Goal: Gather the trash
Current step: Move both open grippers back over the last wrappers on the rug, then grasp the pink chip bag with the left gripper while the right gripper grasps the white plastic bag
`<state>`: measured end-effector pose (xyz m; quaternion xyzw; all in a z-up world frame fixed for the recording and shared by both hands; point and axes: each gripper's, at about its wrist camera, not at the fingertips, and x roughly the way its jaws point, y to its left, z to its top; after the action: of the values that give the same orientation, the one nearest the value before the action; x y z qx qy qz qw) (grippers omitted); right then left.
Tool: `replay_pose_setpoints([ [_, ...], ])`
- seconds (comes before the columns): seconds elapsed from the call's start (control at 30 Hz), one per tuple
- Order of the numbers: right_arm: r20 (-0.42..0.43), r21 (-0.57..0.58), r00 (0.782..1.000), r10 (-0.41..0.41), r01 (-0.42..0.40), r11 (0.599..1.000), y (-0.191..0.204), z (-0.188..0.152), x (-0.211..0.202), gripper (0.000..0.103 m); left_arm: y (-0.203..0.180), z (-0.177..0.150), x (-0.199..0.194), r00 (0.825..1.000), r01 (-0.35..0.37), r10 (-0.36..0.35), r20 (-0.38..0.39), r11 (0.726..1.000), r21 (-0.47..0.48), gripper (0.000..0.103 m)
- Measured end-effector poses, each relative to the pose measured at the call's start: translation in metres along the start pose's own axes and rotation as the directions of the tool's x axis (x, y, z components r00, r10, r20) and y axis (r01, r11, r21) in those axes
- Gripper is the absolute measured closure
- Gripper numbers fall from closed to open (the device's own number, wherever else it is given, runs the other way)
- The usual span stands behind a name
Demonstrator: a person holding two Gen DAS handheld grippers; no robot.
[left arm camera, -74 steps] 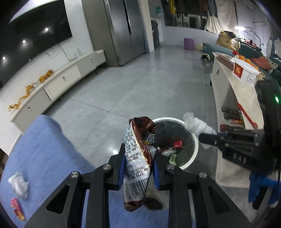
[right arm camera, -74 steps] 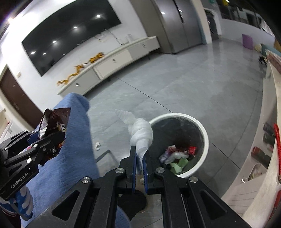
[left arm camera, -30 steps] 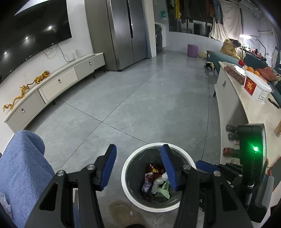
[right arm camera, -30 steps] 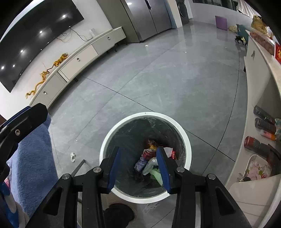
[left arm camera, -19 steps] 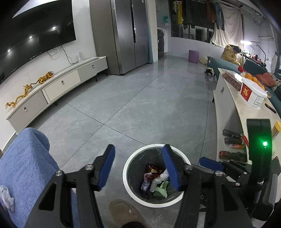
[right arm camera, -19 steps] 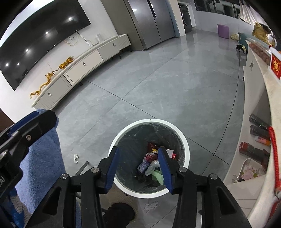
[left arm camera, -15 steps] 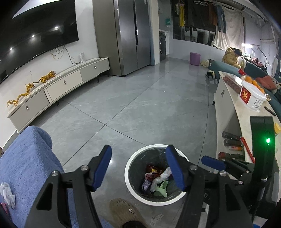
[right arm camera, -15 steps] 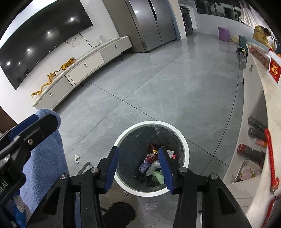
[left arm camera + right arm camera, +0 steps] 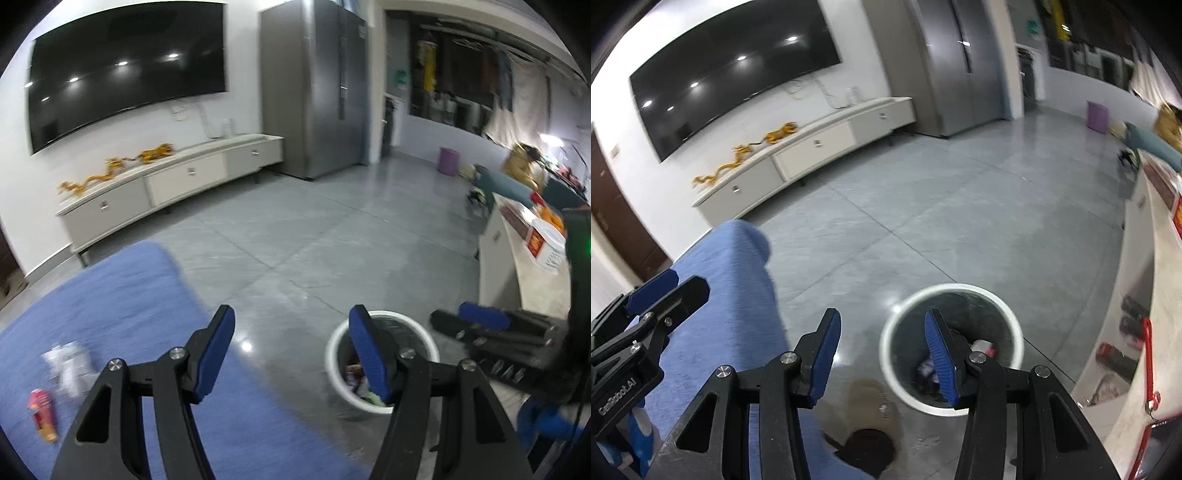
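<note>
Left tongs (image 9: 291,354) released and empty, right tongs (image 9: 881,360) likewise, white trash bin (image 9: 334,354) lower right, wrappers (image 9: 66,365) on blue blanket (image 9: 122,295) lower left.

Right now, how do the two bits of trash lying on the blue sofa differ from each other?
The white wrapper is pale and crumpled, a loose bunched shape; the red packet is red with yellow at its lower end, narrow and elongated. The white wrapper looks larger and lies farther up the blue sofa; the red packet lies nearer the camera's edge. Both rest uncollected on the cushion, left of the open left gripper.
</note>
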<state>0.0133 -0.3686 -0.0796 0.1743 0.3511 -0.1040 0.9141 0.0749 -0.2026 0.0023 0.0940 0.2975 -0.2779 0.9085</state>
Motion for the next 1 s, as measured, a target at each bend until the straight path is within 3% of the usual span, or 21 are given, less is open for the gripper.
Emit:
replay_pose_setpoints([
  [0.2, -0.013, -0.112, 0.996, 0.089, -0.090, 0.990, 0.075, 0.007, 0.013, 0.053, 0.110, -0.039, -0.036, 0.988, -0.153, 0.154, 0.004, 0.983, -0.105, 0.041],
  [0.3, -0.039, -0.181, 0.988, 0.150, -0.155, 0.971, 0.119, 0.007, 0.028, 0.047, 0.170, -0.068, -0.046, 0.968, -0.249, 0.246, -0.039, 0.955, -0.160, 0.040],
  [0.43, -0.099, -0.257, 0.964, 0.246, -0.264, 0.930, 0.178, 0.001, 0.055, 0.044, 0.236, -0.100, -0.050, 0.943, -0.332, 0.314, -0.109, 0.908, -0.255, 0.036],
  [0.53, -0.146, -0.307, 0.945, 0.294, -0.326, 0.894, 0.224, -0.010, 0.074, 0.043, 0.266, -0.114, -0.050, 0.939, -0.343, 0.317, -0.136, 0.893, -0.292, 0.036],
  [0.67, -0.204, -0.350, 0.919, 0.336, -0.389, 0.852, 0.269, -0.020, 0.100, 0.041, 0.279, -0.125, -0.046, 0.945, -0.324, 0.289, -0.154, 0.896, -0.303, 0.035],
  [0.8, -0.242, -0.342, 0.897, 0.370, -0.435, 0.833, 0.290, -0.023, 0.122, 0.038, 0.282, -0.129, -0.040, 0.957, -0.283, 0.244, -0.157, 0.908, -0.309, 0.035],
  [1.0, -0.280, -0.314, 0.872, 0.403, -0.479, 0.820, 0.310, -0.022, 0.147, 0.036, 0.285, -0.132, -0.025, 0.961, -0.258, 0.205, -0.187, 0.908, -0.330, 0.036],
])
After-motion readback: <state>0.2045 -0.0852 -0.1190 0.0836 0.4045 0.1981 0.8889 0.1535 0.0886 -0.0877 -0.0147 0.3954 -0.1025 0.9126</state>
